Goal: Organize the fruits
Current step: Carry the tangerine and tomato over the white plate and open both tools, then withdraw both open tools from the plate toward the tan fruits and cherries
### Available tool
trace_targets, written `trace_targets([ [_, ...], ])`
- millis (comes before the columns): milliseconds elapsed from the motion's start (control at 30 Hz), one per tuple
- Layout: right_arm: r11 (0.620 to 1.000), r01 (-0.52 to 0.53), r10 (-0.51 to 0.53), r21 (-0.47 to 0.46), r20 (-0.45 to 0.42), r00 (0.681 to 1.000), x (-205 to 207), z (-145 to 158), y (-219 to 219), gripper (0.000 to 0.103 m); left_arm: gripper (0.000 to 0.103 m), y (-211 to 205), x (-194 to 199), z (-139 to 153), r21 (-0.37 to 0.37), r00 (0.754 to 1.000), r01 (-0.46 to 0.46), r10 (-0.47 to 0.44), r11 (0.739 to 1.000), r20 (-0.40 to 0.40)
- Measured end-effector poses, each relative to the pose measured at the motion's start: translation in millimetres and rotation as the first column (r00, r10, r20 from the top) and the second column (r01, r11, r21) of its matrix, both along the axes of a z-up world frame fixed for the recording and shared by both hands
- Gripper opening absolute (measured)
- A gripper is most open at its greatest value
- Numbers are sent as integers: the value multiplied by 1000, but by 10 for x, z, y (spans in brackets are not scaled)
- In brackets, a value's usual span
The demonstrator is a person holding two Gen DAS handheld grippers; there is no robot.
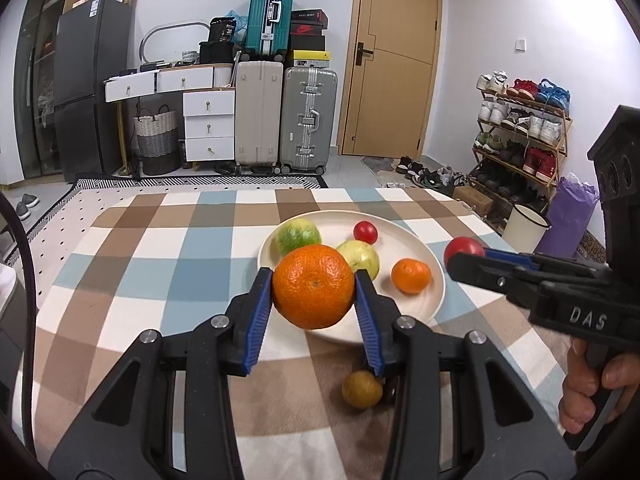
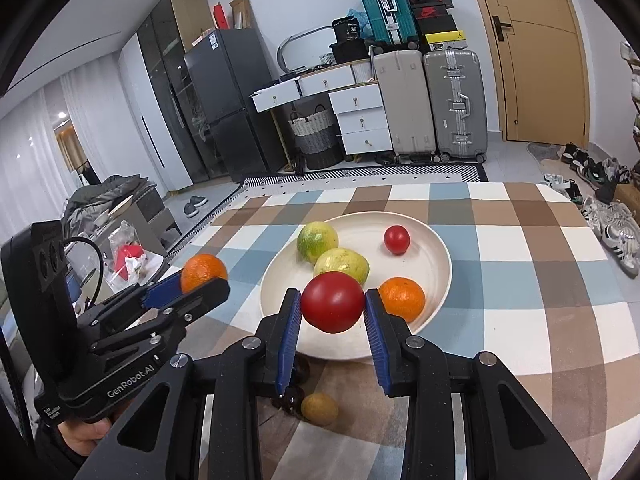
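**A:** As the left wrist view has it, what sits between the blue pads?

**B:** The left gripper (image 1: 314,294) is clamped on a large orange (image 1: 313,286), held above the near rim of the cream plate (image 1: 434,292). On the plate, a green citrus (image 1: 298,236) lies at ten o'clock, a small red tomato (image 1: 365,232) at twelve, a yellow-green fruit (image 1: 362,258) near the middle and a small mandarin (image 1: 411,276) at three.

**A:** And the other hand?

**B:** The right gripper (image 1: 466,256) comes in from three o'clock, its jaws closed on a red tomato (image 1: 464,249) just beyond the plate's right rim. A hand (image 1: 588,396) grips its handle at four o'clock. Down at six, a small brown fruit (image 1: 362,389) rests on the checked tablecloth (image 1: 160,272).

**A:** When you turn to the right wrist view, does that hold?

**B:** Yes. The right gripper (image 2: 333,308) pinches the red tomato (image 2: 333,302) over the plate's (image 2: 440,248) near edge. The mandarin (image 2: 402,298) is just right of it, the yellow-green fruit (image 2: 342,265) behind, the green citrus (image 2: 317,241) at eleven, the small tomato (image 2: 397,239) at one. The left gripper (image 2: 202,280) sits at nine o'clock, shut on the orange (image 2: 203,273), off the plate's left side. The brown fruit (image 2: 319,409) lies at six, beside something dark I can't make out.
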State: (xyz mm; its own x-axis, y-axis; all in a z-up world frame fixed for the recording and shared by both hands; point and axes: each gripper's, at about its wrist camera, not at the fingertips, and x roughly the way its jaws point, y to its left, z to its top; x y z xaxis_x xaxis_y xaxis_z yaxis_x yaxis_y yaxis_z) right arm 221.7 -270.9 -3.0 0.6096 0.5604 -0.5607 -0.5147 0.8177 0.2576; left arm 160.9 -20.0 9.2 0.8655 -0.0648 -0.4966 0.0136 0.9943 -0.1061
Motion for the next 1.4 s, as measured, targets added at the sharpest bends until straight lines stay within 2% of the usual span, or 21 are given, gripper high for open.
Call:
trace_targets([
  [267, 1000, 6, -6, -8, -13, 1000, 136, -137, 83, 33, 38, -104, 248, -101, 15, 1000, 11, -11, 1000, 10],
  [500, 999, 8, -10, -32, -46, 999, 237, -328, 139, 33, 38, -146, 351, -179, 33, 1000, 16, -16, 999, 8],
  [733, 998, 25, -28, -52, -61, 998, 297, -437, 151, 33, 38, -154, 450, -243, 19, 1000, 13, -13, 1000, -2],
  [933, 998, 38, -41, -59, -59, 997, 336, -459, 129, 33, 38, -158, 455, -252, 38, 1000, 14, -15, 999, 8],
  [1067, 997, 56, -58, -50, -47, 997, 293, -425, 71, 48, 40, -160, 459, -261, 47, 1000, 10, -10, 999, 14],
  [1167, 996, 69, -71, -54, -44, 996, 279, -412, 41, 52, 61, -138, 432, -259, 47, 1000, -14, 13, 999, 24],
  [1233, 995, 74, -77, -60, -45, 996, 282, -415, 27, 58, 75, -110, 381, -238, 39, 998, -44, 43, 998, 44],
  [1300, 994, 90, -92, -63, -40, 995, 277, -414, -5, 71, 81, -51, 357, -239, 23, 998, -54, 53, 998, 46],
  [1333, 993, 96, -99, -63, -40, 994, 274, -414, -21, 74, 83, -21, 337, -240, 14, 998, -51, 51, 999, 40],
  [1400, 993, 101, -103, -57, -45, 994, 264, -412, -61, 88, 83, 21, 304, -242, 10, 998, -50, 50, 999, 35],
])
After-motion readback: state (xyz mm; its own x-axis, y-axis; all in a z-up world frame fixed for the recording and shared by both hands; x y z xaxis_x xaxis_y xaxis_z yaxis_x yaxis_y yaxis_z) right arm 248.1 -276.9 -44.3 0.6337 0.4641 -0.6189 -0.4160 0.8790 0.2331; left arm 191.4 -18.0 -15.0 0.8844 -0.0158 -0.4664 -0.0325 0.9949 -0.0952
